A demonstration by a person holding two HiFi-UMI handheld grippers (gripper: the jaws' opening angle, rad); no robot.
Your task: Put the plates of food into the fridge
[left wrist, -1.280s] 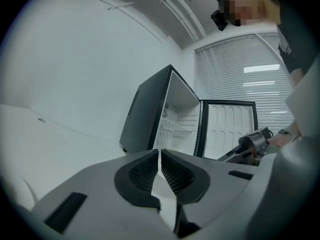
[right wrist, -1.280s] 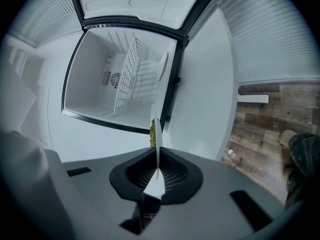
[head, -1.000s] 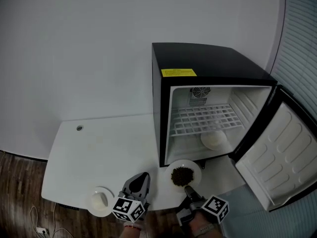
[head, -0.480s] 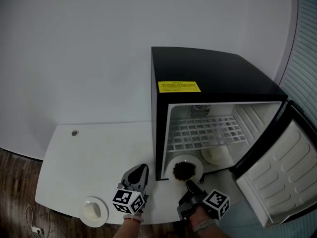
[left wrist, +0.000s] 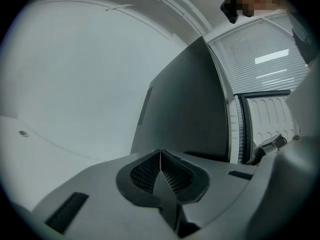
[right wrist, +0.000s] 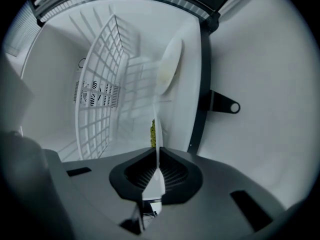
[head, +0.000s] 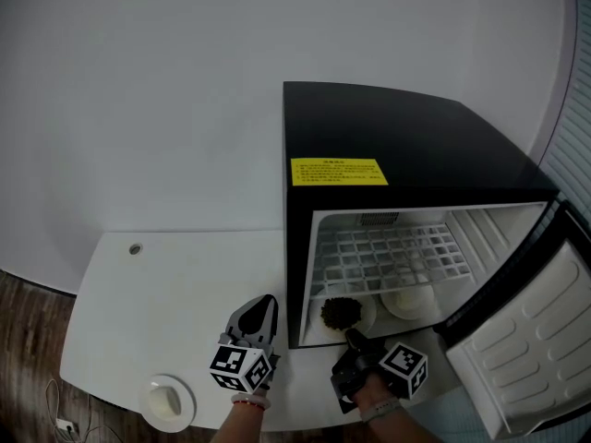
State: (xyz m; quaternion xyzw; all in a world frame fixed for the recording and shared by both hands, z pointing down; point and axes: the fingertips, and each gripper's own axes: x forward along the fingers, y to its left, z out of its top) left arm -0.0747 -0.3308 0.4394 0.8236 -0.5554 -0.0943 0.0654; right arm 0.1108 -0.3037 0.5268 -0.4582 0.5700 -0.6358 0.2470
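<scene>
Your right gripper [head: 352, 338] clamps the rim of the food plate [head: 342, 314] inside the fridge [head: 388, 137], just left of a white plate [head: 406, 301]. Your left gripper [head: 266, 303] is clenched, empty.

Plate of food [head: 346, 314]: between jaws of right gripper [head: 354, 338], ahead of them inside fridge [head: 369, 127], under wire shelf [head: 388, 252].
Second plate [head: 411, 298]: inside fridge too, ahead-right of those jaws.
Door [head: 531, 340]: right of them.
Third plate [head: 167, 401]: on table [head: 166, 284], behind-left of jaws of left gripper [head: 266, 303].
</scene>
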